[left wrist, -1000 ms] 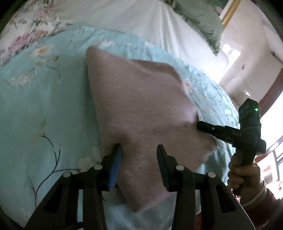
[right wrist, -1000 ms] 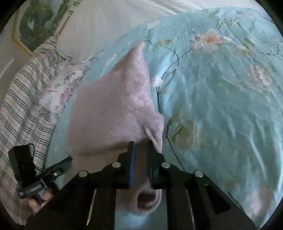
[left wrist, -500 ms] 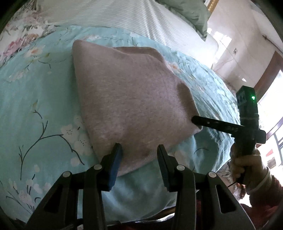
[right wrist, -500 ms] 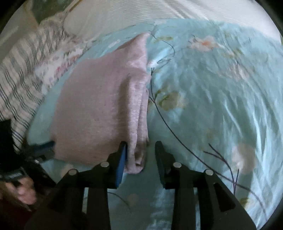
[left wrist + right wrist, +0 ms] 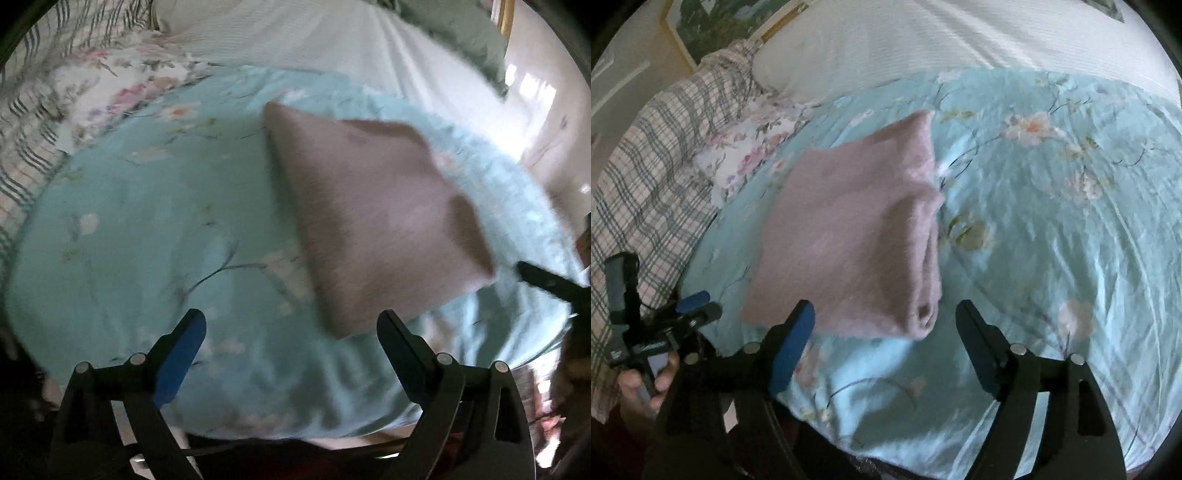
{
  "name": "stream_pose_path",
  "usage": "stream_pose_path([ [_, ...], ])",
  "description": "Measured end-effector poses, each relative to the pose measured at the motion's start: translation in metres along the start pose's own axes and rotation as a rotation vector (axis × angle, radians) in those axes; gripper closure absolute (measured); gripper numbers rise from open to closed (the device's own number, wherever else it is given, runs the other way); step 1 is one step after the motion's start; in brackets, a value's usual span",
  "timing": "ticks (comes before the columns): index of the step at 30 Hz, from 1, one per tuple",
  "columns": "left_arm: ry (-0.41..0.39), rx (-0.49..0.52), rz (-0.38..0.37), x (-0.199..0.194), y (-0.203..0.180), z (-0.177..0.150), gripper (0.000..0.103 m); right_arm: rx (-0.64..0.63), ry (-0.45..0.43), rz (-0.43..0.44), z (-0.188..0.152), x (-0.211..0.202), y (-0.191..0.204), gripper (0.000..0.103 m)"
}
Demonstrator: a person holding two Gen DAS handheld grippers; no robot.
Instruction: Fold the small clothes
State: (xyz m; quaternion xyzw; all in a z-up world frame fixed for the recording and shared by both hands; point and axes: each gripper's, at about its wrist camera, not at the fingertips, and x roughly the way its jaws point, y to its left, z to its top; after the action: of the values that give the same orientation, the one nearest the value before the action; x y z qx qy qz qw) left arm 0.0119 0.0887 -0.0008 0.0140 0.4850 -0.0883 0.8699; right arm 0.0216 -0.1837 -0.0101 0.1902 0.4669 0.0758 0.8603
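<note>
1. Left wrist view shows the left gripper [image 5: 290,328] with its 2 fingers spread wide apart and nothing between them.
2. One finger has a blue pad [image 5: 177,360] on its inner side.
3. The pink folded cloth [image 5: 373,210] lies flat on the teal flower bedspread [image 5: 147,229], up and to the right of the left gripper.
4. The near corner of the cloth sits just beside the right-hand finger of the left gripper, but I cannot tell if they touch.
5. This view is blurry, so small things are hard to see.
6. The tip of the right gripper [image 5: 543,282] pokes in from the right edge, close to the cloth's right corner and not touching it.
7. Right wrist view shows the right gripper [image 5: 884,319] with its fingers wide apart too, holding nothing.
8. The pink folded cloth [image 5: 857,229] lies just past the fingers, and its near edge is partly hidden behind the finger with the blue pad.
9. The folded layers show as a rolled edge on the cloth's right side.
10. A hand [image 5: 646,384] holds the left gripper [image 5: 698,306] at the lower left of this view, near the cloth's left corner.
11. A checked blanket [image 5: 653,173] and a white striped sheet [image 5: 923,40] lie at the far side of the bed.
12. A framed picture [image 5: 713,26] hangs on the wall behind.
</note>
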Motion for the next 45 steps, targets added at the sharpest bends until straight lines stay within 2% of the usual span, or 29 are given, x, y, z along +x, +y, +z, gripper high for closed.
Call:
stream_pose_path([
  [3,0.006,0.058,0.102,-0.002,-0.008,-0.010,0.009,-0.033,0.025,-0.006,-0.010,-0.002,0.008,0.015],
  [6,0.015,0.075,0.127,-0.004,-0.011,-0.015,0.009,-0.059,0.038,-0.017,-0.016,-0.004,0.013,0.013],
  [12,0.008,0.147,0.251,-0.012,-0.022,-0.018,0.009,-0.079,0.049,-0.018,-0.023,-0.012,0.016,0.009],
  [15,-0.014,0.169,0.286,-0.021,-0.027,-0.013,0.009,-0.090,0.054,-0.016,-0.022,-0.014,0.017,0.009],
  [20,-0.050,0.145,0.291,-0.036,-0.029,0.010,0.009,-0.136,0.039,-0.013,-0.014,-0.021,0.031,0.005],
  [23,-0.068,0.118,0.256,-0.041,-0.027,0.023,0.008,-0.167,0.019,-0.011,-0.006,-0.025,0.041,0.003],
  [26,-0.083,0.119,0.252,-0.040,-0.030,0.032,0.008,-0.186,0.008,-0.001,0.000,-0.023,0.046,0.003],
  [34,-0.054,0.119,0.271,-0.020,-0.030,0.041,0.008,-0.195,0.042,-0.007,0.010,0.000,0.048,0.003],
  [39,-0.027,0.076,0.244,-0.009,-0.023,0.045,0.008,-0.194,0.033,-0.001,0.016,0.006,0.046,0.003],
  [45,-0.017,0.084,0.237,-0.003,-0.024,0.052,0.008,-0.183,0.037,-0.008,0.027,0.012,0.039,0.003],
])
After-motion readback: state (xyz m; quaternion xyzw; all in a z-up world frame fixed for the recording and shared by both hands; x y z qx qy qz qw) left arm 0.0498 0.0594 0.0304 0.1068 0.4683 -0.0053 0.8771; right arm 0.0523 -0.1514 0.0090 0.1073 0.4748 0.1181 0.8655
